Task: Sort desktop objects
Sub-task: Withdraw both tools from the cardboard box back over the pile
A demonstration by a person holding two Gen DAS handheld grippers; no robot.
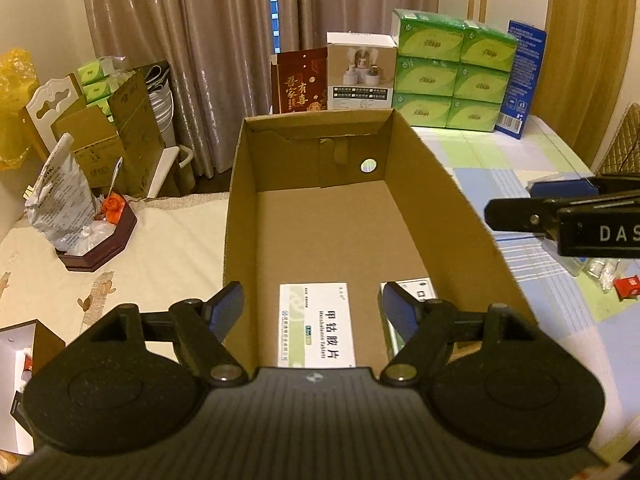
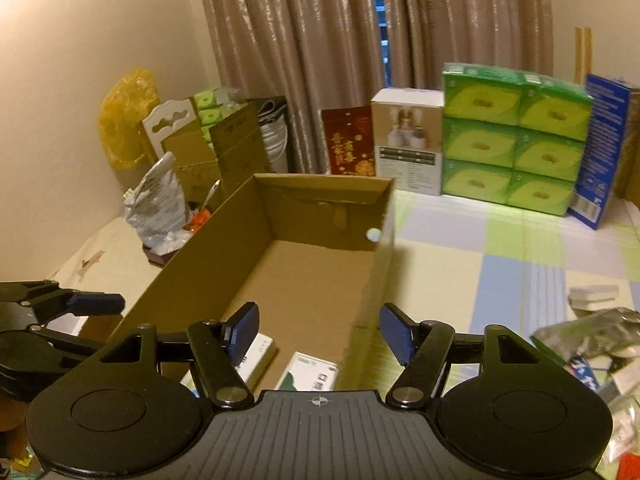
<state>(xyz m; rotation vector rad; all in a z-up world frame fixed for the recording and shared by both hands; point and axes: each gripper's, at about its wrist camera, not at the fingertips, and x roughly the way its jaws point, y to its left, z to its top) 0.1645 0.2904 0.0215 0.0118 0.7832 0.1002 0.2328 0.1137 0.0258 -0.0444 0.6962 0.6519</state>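
Observation:
An open brown cardboard box (image 1: 440, 200) stands on the bed-like surface in front of me. Two white-and-green medicine boxes lie at its near end: one flat in the middle (image 1: 316, 324), the other (image 1: 418, 286) half hidden behind my finger. My left gripper (image 1: 314, 310) hovers open above the box's near end, holding nothing. My right gripper (image 2: 320, 330) is open too, over the box's near right wall (image 2: 376, 280), with the same medicine boxes (image 2: 260, 354) (image 2: 308, 374) below it. Each gripper shows at the edge of the other's view (image 1: 516, 204) (image 2: 92, 320).
A stack of green tissue packs (image 1: 452, 72), a blue carton (image 1: 520, 80), a white product box (image 1: 360, 76) and a red box (image 1: 298, 88) line the far side. A maroon tray (image 1: 100, 248) with a bag sits left. Foil wrappers (image 2: 588, 336) lie right.

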